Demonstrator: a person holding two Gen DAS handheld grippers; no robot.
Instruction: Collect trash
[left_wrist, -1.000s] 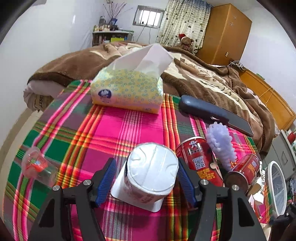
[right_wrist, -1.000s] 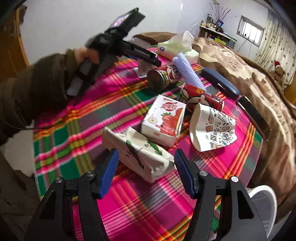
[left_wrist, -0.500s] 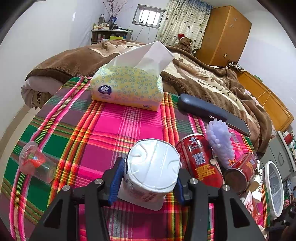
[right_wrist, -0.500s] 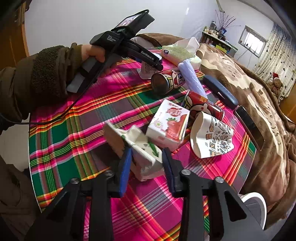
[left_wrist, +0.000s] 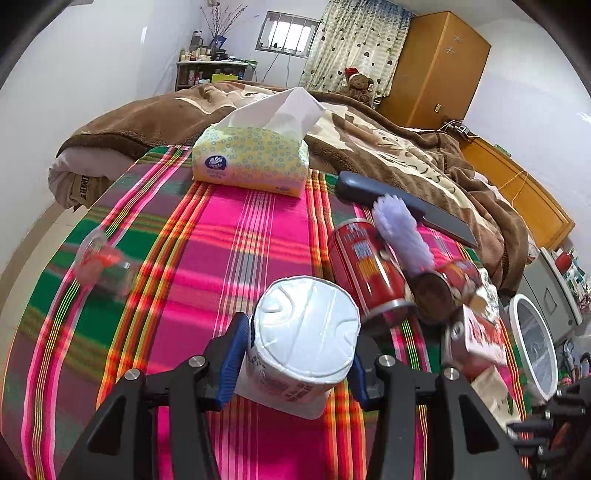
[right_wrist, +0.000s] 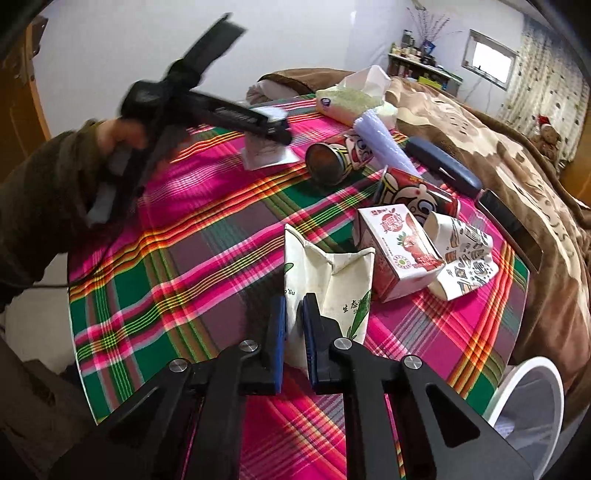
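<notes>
Both claws are clamped on trash: the left gripper (left_wrist: 295, 363) squeezes a white foil-lidded cup (left_wrist: 301, 341) between its pads, while the right gripper (right_wrist: 293, 339) pinches a crumpled white paper bag (right_wrist: 328, 284), cartons just beyond.

Round table under plaid cloth (left_wrist: 236, 236) bearing tissue pack (left_wrist: 251, 158), two red cans (left_wrist: 365, 266), juice carton (right_wrist: 399, 243), crumpled paper cup (right_wrist: 461, 254), clear plastic cup (left_wrist: 98, 264).
</notes>
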